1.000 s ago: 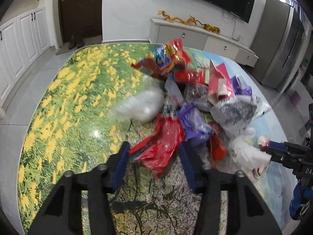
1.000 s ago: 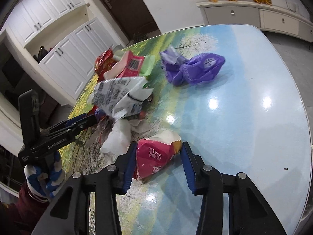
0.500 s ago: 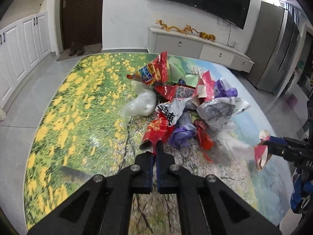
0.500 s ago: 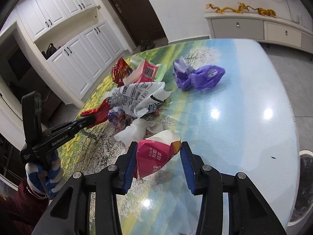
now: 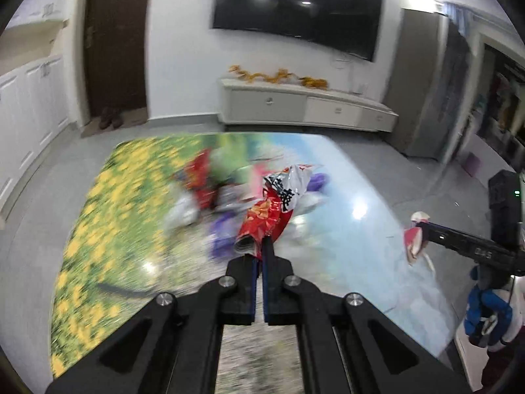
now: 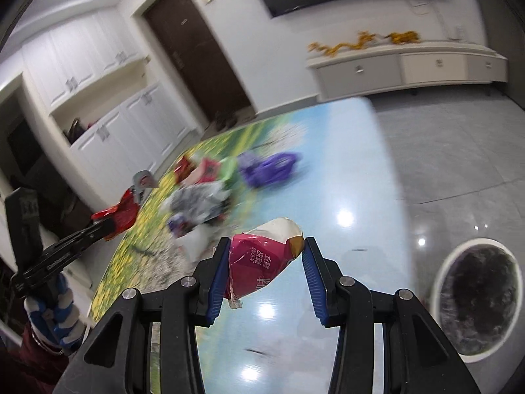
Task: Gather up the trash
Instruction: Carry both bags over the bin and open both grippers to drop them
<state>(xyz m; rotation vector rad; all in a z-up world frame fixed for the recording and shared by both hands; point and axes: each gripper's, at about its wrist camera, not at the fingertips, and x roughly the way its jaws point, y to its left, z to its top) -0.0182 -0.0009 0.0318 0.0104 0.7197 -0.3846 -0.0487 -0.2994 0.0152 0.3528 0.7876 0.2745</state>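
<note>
Your left claw is black with blue pads, and so is your right claw. The wrapper in the left one is red, orange and silver-white with black lettering. The packet in the right is magenta and cream. The tabletop shows yellow flowers, green field and blue sky.

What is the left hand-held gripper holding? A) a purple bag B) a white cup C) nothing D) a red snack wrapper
D: the left hand-held gripper is pinched shut on the end of a red snack wrapper, lifted above the table.
</note>
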